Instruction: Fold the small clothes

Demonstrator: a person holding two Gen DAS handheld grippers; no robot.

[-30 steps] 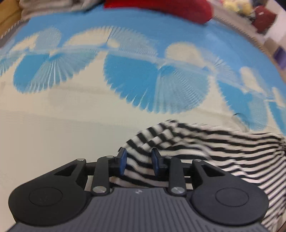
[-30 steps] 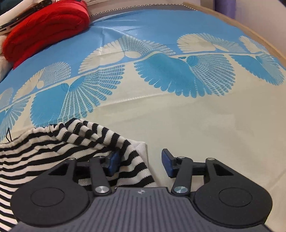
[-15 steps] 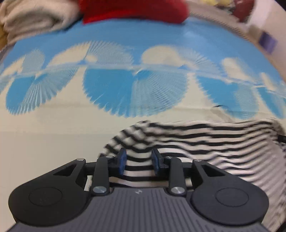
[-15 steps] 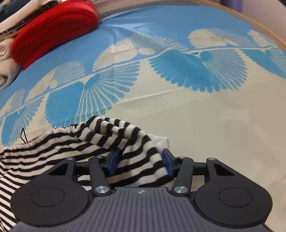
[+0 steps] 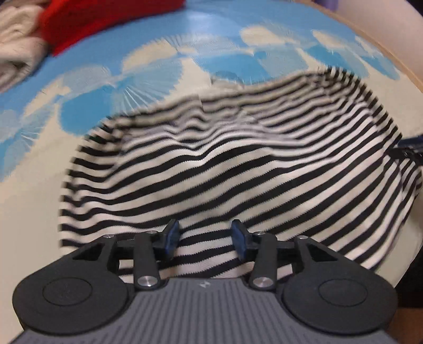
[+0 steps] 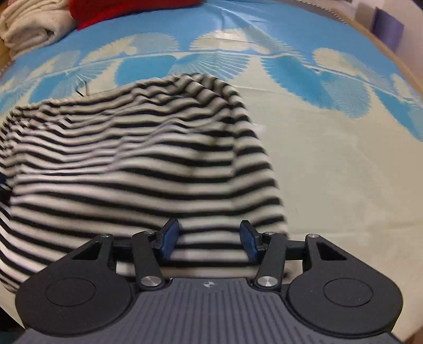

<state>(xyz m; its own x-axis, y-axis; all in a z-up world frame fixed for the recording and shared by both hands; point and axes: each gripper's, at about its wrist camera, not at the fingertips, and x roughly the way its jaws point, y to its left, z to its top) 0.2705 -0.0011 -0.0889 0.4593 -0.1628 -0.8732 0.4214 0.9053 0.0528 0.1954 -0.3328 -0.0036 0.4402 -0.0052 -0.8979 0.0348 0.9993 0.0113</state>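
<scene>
Left wrist view: left gripper (image 5: 205, 239) fingers just opening astride striped garment (image 5: 238, 169), right gripper (image 6: 208, 242) fingers likewise parted, grip unclear

Motion blur smears the striped garment (image 6: 137, 164); frame edges crop the red cloth (image 5: 105, 18).

No legible text, label, brand name or number appears in either wrist view. The only mark is a small pale emblem, too small to identify, at the front edge of the grey ribbed body of the left gripper (image 5: 205, 239) and of the right gripper (image 6: 208, 240). The striped garment (image 5: 238, 169) and the blue-and-cream patterned cloth (image 6: 330, 148) bear pattern only, no lettering.
</scene>
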